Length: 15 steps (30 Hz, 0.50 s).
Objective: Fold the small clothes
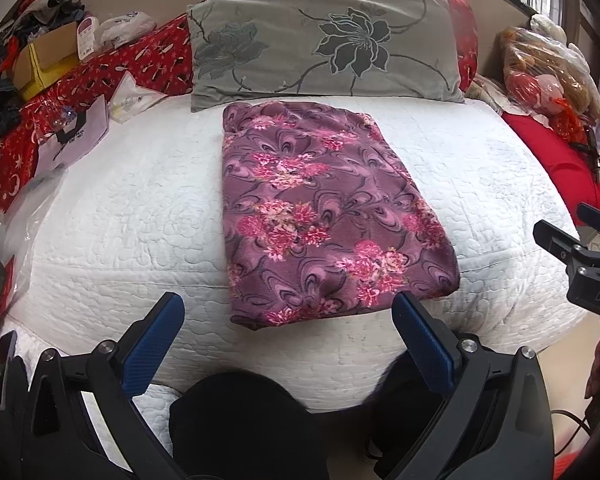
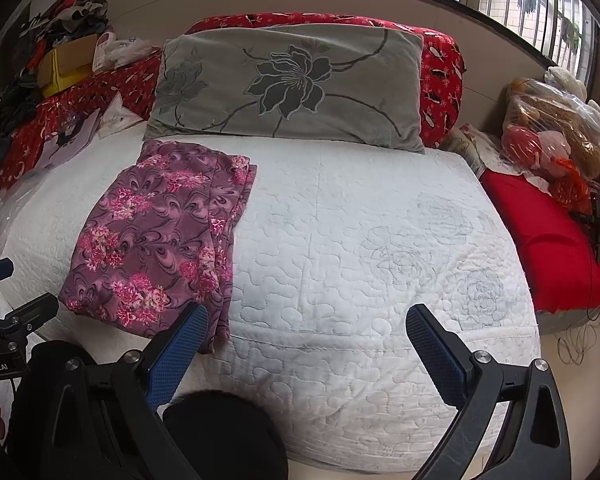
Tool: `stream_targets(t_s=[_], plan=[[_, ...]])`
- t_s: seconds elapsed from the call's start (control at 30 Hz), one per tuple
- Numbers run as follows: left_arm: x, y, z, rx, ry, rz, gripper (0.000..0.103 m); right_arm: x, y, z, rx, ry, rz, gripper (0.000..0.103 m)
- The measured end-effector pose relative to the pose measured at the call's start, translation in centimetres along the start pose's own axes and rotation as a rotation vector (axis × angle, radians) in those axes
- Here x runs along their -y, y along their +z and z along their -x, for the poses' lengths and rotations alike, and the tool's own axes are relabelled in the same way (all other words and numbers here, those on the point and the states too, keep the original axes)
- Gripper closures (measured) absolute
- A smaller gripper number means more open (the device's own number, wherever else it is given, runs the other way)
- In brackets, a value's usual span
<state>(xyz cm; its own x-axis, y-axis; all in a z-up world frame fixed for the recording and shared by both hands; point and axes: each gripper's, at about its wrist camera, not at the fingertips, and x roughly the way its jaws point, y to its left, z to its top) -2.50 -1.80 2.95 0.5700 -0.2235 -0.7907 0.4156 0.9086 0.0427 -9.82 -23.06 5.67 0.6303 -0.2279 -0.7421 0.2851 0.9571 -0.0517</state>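
A purple garment with pink flowers (image 1: 320, 208) lies folded into a long rectangle on the white quilted bed (image 1: 140, 220). Its near end reaches the bed's front edge. My left gripper (image 1: 288, 312) hovers open just in front of that near end, nothing between its blue pads (image 1: 152, 344). In the right wrist view the same garment (image 2: 156, 240) lies to the left, and my right gripper (image 2: 308, 328) stands open over bare quilt (image 2: 360, 260), its left pad (image 2: 176, 356) just before the garment's near right corner. The right gripper's body (image 1: 588, 264) shows at the left view's right edge.
A grey floral pillow (image 1: 324, 44) leans on a red pillow at the head of the bed. Papers and plastic bags (image 1: 72, 132) lie along the left side, with a cardboard box (image 1: 48, 56) and piled clothes behind. A bag of soft toys (image 2: 552, 132) and a red cushion (image 2: 552, 240) sit at the right.
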Motion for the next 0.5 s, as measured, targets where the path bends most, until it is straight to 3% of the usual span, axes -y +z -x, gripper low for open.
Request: stream_targets(t_s=[0.5], plan=[[1.8, 0.4, 0.6, 0.005, -0.048, -0.027, 0.000, 0.4, -0.1, -0.2, -0.009, 0.002, -0.012, 0.003]])
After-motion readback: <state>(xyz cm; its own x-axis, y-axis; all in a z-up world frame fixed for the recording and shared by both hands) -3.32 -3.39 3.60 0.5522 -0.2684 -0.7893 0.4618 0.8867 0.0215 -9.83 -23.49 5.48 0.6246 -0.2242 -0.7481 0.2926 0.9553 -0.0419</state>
